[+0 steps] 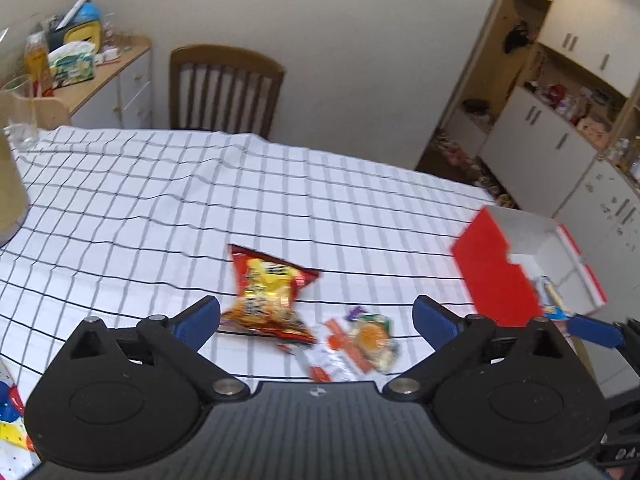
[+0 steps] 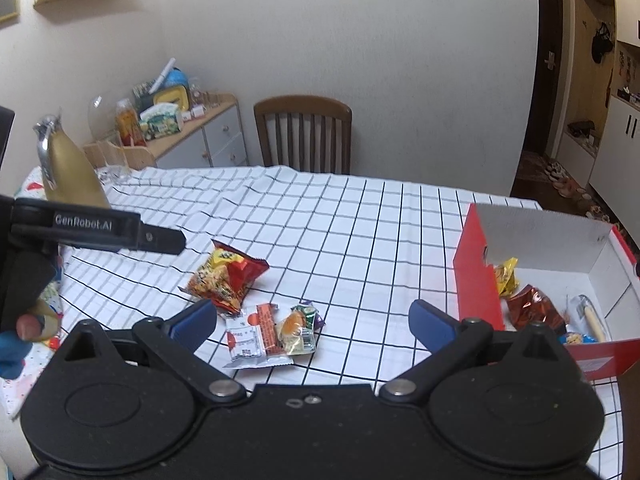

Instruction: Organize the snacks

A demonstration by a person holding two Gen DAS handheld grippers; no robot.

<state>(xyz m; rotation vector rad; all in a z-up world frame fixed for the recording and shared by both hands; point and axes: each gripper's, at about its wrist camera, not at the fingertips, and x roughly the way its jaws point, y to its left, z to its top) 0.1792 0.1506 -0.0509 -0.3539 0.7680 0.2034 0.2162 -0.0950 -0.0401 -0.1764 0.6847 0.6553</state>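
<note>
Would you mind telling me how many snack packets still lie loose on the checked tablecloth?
3: a red-yellow chip bag, a white-orange flat packet beside it, and a small clear bun packet touching that.

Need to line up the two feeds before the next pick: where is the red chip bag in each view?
Left wrist: red chip bag lies centre, just ahead of the open left gripper.
Right wrist: left of centre, beyond the open right gripper.
Shared landmark: red box at right.

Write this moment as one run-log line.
left gripper: open, empty | right gripper: open, empty | red chip bag, two packets: on table | red box: partly filled
</note>
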